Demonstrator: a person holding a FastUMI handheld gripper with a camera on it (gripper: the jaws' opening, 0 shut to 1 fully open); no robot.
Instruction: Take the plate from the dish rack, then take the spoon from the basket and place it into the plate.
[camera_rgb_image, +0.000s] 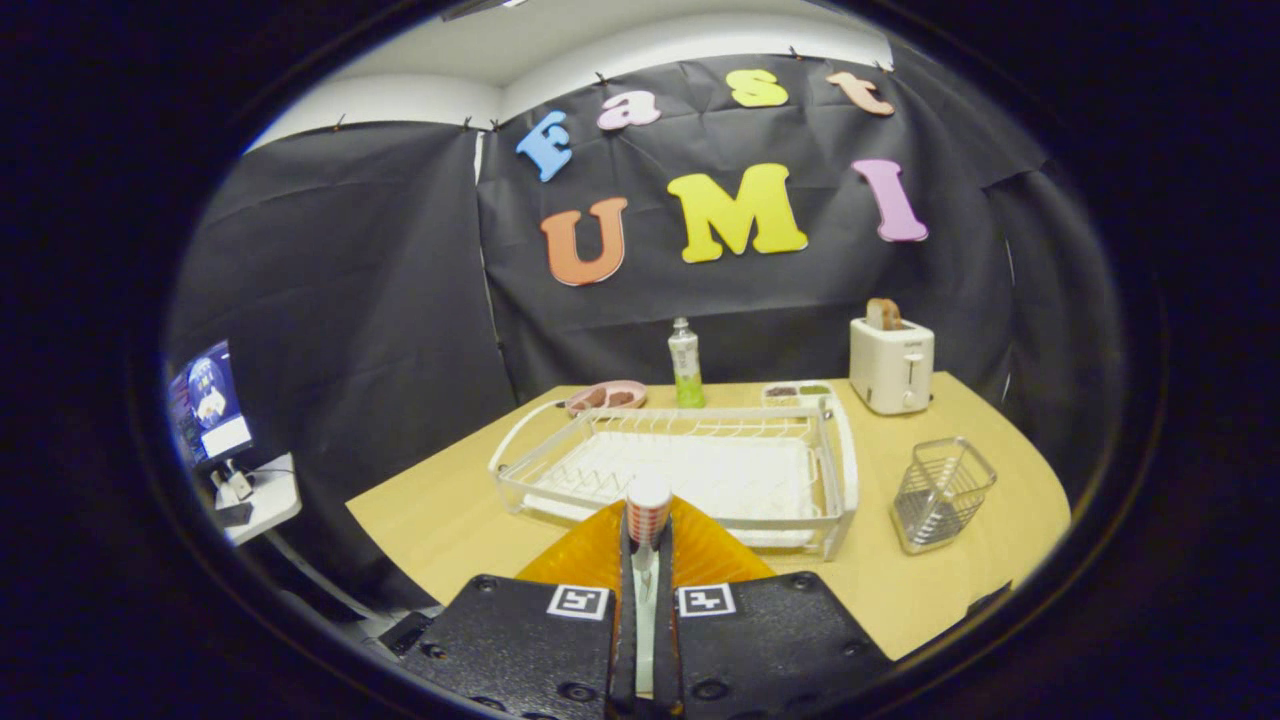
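Two dark fingers of the gripper (647, 560) stand narrow, both pressed on the pale stem of the spoon (648, 505), whose long axis runs straight along them toward 12 o'clock, its rounded, red-checked end poking out just past the tips. The orange plate (590, 558) lies directly under the fingers, fanning out toward 10 and 2 o'clock, so the drop looks short and downward, not a reach.

From the left: a monitor (208, 400) on a side stand at 9 o'clock, off the yellow table (440, 510). At 11 o'clock a pink dish (607, 396), then a green-bottomed bottle (685, 362) at 12, both beyond the white dish rack (520, 470), which holds no plate. A small divided tray (797, 390) sits behind the rack's far right corner, a white toaster (890, 365) with a slice in it at 1 o'clock, and the wire basket (942, 492) at 3 o'clock, nothing in it that I can see.

The toaster's mark and the bottle's label are too small to read; the fingers carry square black-and-white tags.
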